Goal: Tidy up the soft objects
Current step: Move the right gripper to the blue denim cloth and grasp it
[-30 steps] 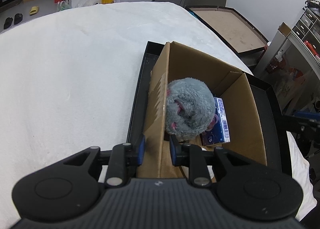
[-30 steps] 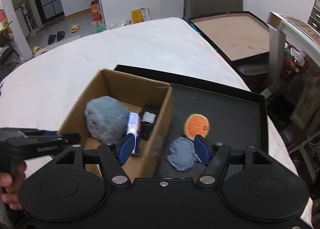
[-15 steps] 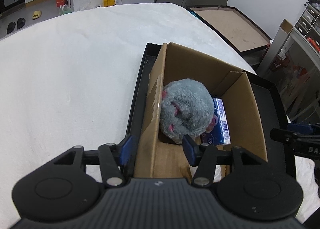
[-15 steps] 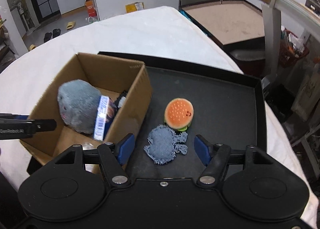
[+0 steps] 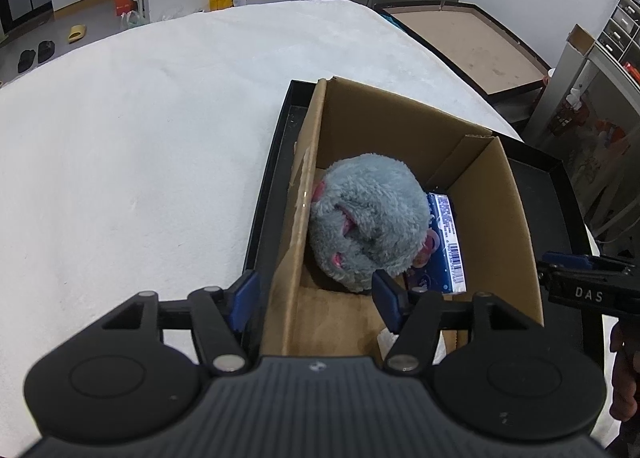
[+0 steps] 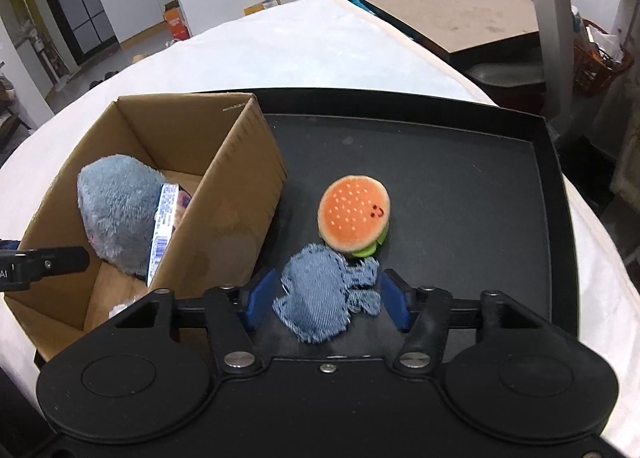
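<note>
White cloth covers our table, with a black tray on it. We see a denim piece flat on the tray between our right gripper's jaws, which have just been narrowing but don't press it. Touching its far edge sits a burger plush. Left of them stands a box holding a grey plush and a blue pack. Our left gripper, jaws just widened, straddles the box's left wall, gripping nothing.
</note>
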A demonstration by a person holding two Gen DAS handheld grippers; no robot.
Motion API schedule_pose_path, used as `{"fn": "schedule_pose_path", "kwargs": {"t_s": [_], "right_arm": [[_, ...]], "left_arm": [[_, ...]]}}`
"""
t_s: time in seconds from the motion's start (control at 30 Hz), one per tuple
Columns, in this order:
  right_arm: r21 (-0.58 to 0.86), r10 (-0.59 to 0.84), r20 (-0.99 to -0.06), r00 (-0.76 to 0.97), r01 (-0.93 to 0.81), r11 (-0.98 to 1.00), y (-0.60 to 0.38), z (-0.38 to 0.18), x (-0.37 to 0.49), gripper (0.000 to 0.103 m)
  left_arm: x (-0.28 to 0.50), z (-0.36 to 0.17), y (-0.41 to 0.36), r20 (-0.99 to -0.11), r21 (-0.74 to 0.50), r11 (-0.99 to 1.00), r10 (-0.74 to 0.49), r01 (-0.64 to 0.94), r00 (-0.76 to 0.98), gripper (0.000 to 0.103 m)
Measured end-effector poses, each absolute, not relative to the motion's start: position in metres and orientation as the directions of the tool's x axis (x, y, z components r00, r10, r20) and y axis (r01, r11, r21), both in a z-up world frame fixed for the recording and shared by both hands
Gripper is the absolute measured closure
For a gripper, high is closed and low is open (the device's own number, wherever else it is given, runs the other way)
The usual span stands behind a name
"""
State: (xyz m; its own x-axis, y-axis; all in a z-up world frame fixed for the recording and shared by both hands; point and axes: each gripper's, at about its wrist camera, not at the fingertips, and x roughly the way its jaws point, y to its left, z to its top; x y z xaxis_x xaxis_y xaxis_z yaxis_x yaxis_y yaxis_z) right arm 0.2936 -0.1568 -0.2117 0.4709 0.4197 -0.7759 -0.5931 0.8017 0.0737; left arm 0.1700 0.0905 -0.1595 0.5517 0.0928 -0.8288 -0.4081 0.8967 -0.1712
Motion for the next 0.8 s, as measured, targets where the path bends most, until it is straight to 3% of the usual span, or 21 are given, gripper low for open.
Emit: {"fn": "schedule_pose_path", "kwargs": {"t_s": [0.1, 0.3, 0.4, 0.53, 0.8], "right_arm": [[0.091, 0.443, -0.772, 0.457, -0.610, 0.787, -0.154, -0.215, 0.296, 0.059], [0.063, 0.411, -0.804, 0.430, -0.625, 0.778, -0.151, -0.232, 0.299, 0.059], [0.066, 0.399, -0.822, 0.405, -0.629, 0.775, -0.154, -0.239, 0.301, 0.070], [0.049, 0.389, -0.825, 0.409, -0.635, 0.771, -0.156, -0.237, 0.295, 0.077], [0.059, 0.380, -0.822, 0.424, -0.600, 0.798, -0.168, -0.222, 0.286, 0.079]], "left_arm": [[0.172, -0.161, 0.090, -0.833, -0.165, 0.896, 0.098, -0.412, 0.545, 0.042], [0.177, -0.166, 0.089, -0.842, -0.154, 0.895, 0.103, -0.418, 0.530, 0.042], [0.179, -0.166, 0.088, -0.842, -0.150, 0.896, 0.106, -0.418, 0.528, 0.042], [0.179, -0.166, 0.088, -0.841, -0.144, 0.897, 0.111, -0.418, 0.529, 0.042], [0.177, -0.164, 0.086, -0.838, -0.141, 0.897, 0.117, -0.419, 0.533, 0.042]]}}
